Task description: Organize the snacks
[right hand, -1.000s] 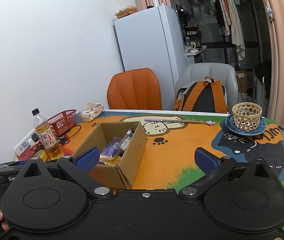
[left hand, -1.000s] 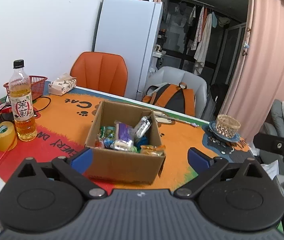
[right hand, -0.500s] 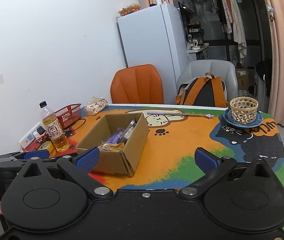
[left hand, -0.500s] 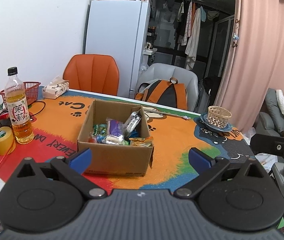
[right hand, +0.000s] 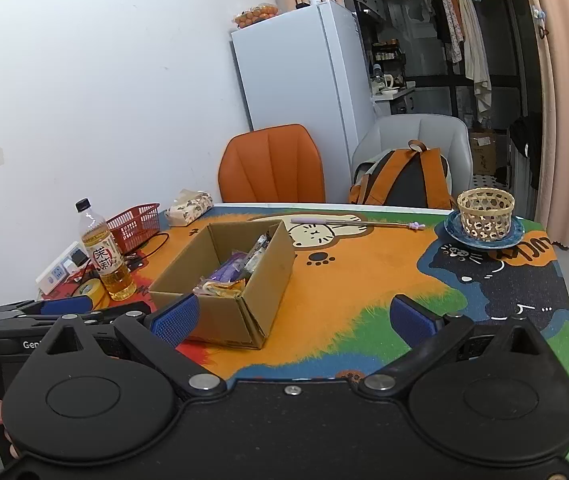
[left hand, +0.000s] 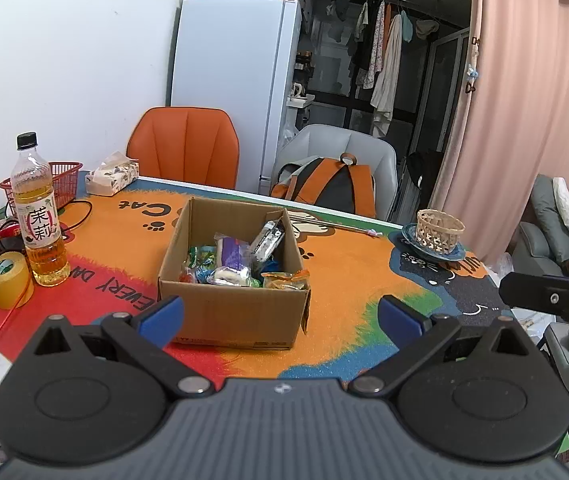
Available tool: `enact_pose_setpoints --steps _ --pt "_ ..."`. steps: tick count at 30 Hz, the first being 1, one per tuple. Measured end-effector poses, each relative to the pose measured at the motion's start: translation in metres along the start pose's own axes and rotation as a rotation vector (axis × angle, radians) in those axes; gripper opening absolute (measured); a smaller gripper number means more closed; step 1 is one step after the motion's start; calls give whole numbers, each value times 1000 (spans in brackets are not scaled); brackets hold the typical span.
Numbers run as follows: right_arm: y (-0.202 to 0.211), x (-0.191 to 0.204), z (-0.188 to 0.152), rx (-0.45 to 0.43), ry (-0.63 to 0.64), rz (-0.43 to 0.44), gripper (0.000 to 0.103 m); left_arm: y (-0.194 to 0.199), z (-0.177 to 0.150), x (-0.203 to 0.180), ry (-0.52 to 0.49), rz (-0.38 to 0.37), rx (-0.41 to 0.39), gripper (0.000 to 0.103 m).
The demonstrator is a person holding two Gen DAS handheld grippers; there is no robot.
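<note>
An open cardboard box (left hand: 232, 308) (right hand: 268, 276) stands on the colourful table mat, holding several wrapped snacks (left hand: 236, 256) (right hand: 228, 276). My left gripper (left hand: 280, 320) hangs open just short of the box's near wall, nothing between its blue pads. My right gripper (right hand: 292, 318) is open too, over the mat to the right of the box, empty. The left gripper's body shows at the left edge of the right wrist view, a hand on it.
A tea bottle (left hand: 38, 216), yellow tape roll (left hand: 6, 280), red basket (left hand: 62, 182), tissue pack (left hand: 112, 174) and cables sit left of the box. A woven basket on a blue plate (right hand: 484, 216) and a thin wand (right hand: 356, 222) lie far right. Chairs, backpack and fridge stand behind.
Both grippers have drawn back from the box and table, so the box looks smaller and farther. Both stayed open and empty.
</note>
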State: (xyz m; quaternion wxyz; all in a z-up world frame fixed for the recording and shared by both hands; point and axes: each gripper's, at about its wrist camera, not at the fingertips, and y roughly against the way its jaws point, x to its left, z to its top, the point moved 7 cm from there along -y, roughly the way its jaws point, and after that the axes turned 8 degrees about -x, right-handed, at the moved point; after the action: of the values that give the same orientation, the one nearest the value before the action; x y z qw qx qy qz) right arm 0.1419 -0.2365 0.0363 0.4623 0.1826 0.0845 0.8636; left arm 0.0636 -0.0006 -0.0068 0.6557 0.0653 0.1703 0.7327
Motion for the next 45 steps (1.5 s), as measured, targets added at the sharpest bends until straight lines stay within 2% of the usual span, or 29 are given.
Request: enact_pose_setpoints --steps 15,45 --pt "-2 -3 -2 15 -2 -8 103 -3 -6 2 5 9 30 102" --pt "-4 -4 -6 35 7 -6 103 -2 -5 7 11 20 32 102"
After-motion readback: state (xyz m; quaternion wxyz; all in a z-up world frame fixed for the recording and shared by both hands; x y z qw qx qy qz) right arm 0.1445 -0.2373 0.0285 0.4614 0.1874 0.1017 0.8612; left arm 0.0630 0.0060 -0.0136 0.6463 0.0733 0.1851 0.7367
